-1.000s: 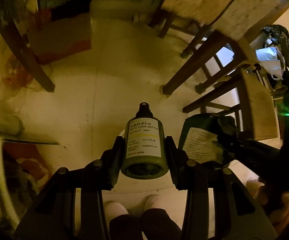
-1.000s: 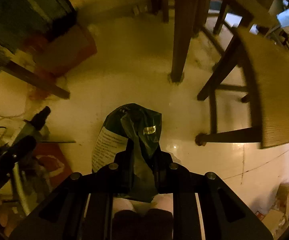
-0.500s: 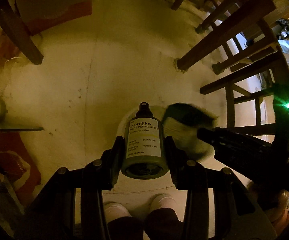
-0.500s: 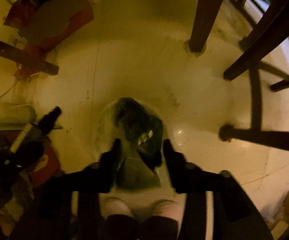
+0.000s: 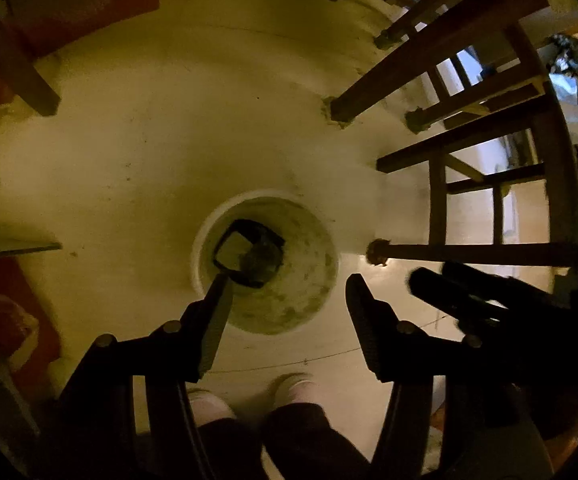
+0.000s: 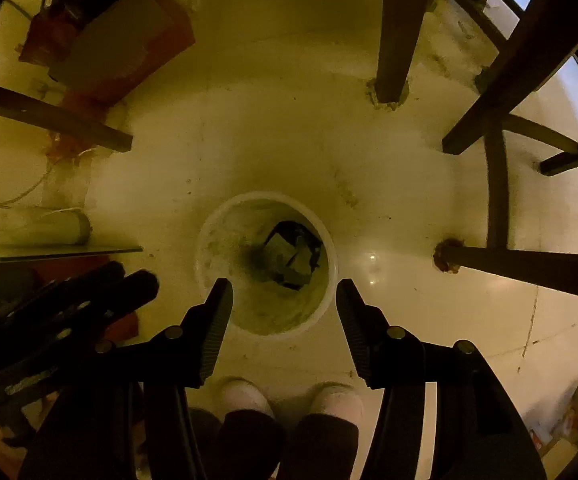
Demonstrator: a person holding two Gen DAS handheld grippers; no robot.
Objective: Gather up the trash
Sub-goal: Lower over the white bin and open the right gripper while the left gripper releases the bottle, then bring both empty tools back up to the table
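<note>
Plainly, the drop was the step in hand. Both tongs hung above the bin [image 5: 265, 264], a pale round tub standing on the floor, and neither gripped anything. The left tongs [image 5: 287, 292] were opening, with only the bin's mouth seen through the gap; the right tongs [image 6: 284, 294] stood moderately wide, likewise bare. Down in the bin lay dark trash [image 6: 291, 256] with a pale label-like face, seemingly a crumpled bag. Whether a second piece lay beside it in there I could not tell; the bottom was dim and stained.

My judgement was that this deposit was finished or nearly so, and the next move would call for lifting both tongs clear of the bin's rim and turning to look for more trash elsewhere, since none showed on the floor near the bin.

The left view showed the right tongs [image 5: 429, 280] blurred just right of the bin, and the trash toward the bin's left wall. The right view showed instead the left tongs [image 6: 129, 280] left of the bin, the trash toward the right wall, and a pale cylinder [image 6: 49, 226] lying farther left. Both showed chair legs [image 6: 393, 40] beyond the bin and the person's feet [image 6: 289, 400] on its near side.
</note>
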